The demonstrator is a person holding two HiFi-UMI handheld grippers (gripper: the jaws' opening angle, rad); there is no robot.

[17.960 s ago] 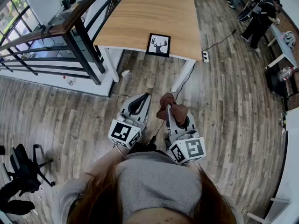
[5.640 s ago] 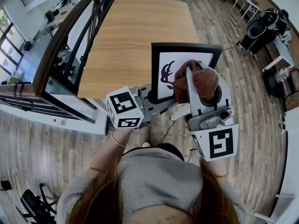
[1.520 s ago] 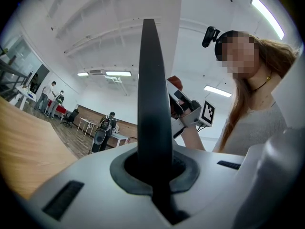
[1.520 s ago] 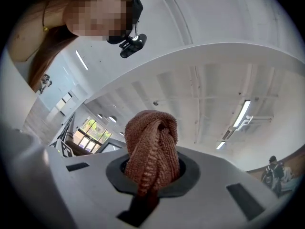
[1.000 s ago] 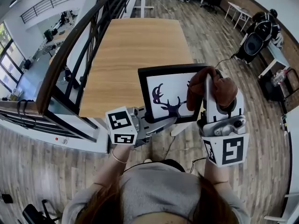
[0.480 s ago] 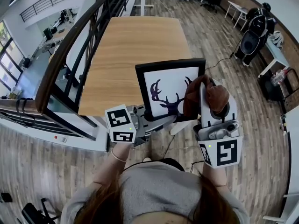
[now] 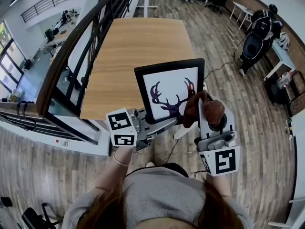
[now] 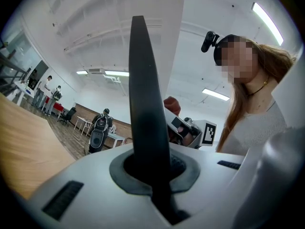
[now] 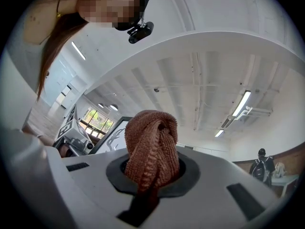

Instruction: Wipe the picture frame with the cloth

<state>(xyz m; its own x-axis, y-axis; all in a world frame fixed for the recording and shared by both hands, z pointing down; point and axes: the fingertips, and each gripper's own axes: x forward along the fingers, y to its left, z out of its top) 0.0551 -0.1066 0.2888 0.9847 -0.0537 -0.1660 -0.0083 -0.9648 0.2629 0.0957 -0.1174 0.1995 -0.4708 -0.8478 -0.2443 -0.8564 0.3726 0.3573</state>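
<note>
The picture frame (image 7: 167,90), black with a white mat and a dark antler print, is held upright above the floor. My left gripper (image 7: 155,123) is shut on its lower edge. In the left gripper view the frame (image 8: 144,109) stands edge-on between the jaws. My right gripper (image 7: 202,111) is shut on a bunched brown cloth (image 7: 196,108), which presses on the frame's lower right corner. The right gripper view shows the cloth (image 9: 151,147) bulging out of the jaws, with the frame (image 9: 113,133) behind it to the left.
A long wooden table (image 7: 136,42) lies beyond the frame, with a dark railing (image 7: 71,46) along its left. A person (image 7: 259,30) stands at the far right near a white table (image 7: 286,56). Wood plank floor (image 7: 248,118) lies below.
My right gripper has slid the cloth down the frame's right side, from the upper right corner to the lower right. The left gripper has kept its hold in place.
</note>
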